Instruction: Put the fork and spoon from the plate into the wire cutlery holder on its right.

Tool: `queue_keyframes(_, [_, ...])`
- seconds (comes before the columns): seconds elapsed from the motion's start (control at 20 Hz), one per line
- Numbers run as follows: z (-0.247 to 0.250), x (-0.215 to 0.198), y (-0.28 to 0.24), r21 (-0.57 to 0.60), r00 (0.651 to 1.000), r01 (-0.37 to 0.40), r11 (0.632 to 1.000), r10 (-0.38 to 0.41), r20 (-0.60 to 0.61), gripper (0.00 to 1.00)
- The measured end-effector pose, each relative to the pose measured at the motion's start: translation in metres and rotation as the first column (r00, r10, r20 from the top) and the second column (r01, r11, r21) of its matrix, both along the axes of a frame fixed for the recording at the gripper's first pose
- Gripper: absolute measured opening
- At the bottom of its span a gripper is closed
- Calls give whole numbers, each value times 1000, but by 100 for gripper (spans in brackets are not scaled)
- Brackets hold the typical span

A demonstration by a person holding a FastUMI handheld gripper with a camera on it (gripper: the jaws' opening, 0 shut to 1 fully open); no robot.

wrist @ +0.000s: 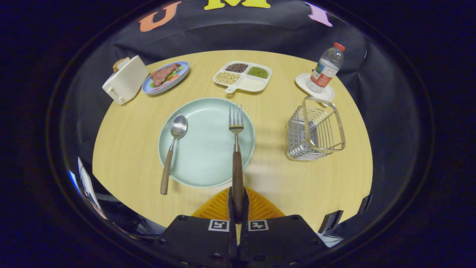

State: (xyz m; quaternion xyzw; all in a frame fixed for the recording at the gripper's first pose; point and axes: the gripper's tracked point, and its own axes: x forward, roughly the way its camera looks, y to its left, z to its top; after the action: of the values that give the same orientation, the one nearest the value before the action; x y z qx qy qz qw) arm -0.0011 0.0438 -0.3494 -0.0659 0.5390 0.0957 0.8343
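1. Fork and spoon sit with a round wooden table under everything, its pale top running from my fingers out to the booth's dark cloth wall.
2. Just ahead of my fingers lies a pale green plate, near the middle of the table.
3. To the right of the plate stands the wire cutlery holder, upright, apart from the plate, with a hoop handle over its open top.
4. Far to the left I see a cream toaster, and beside it a blue plate with meat and vegetables on it.
5. Beyond the green plate is a white divided tray holding beans and grains in separate compartments.
6. At the far right, behind the holder, a water bottle with a red cap stands on a white coaster.
7. My gripper is clamped on the fork's brown handle; both fingers press its end between them, and the tines point away from me over the right half of the green plate.
8. The spoon has its bowl on the left half of the plate, while its brown handle runs off the near rim onto the table, well apart from my fingers.
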Motion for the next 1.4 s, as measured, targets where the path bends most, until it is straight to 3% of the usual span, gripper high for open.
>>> queue_keyframes(0.45, [65,-7,-66,56,995,65,996,-70,77,4])
queue_keyframes(1.15, [55,15,-118,4,988,123,992,-123,93,6])
queue_keyframes(1.35, [65,32,-121,-9,982,123,992,-120,147,13])
queue_keyframes(1.4, [69,37,-120,-8,979,119,993,-116,165,20])
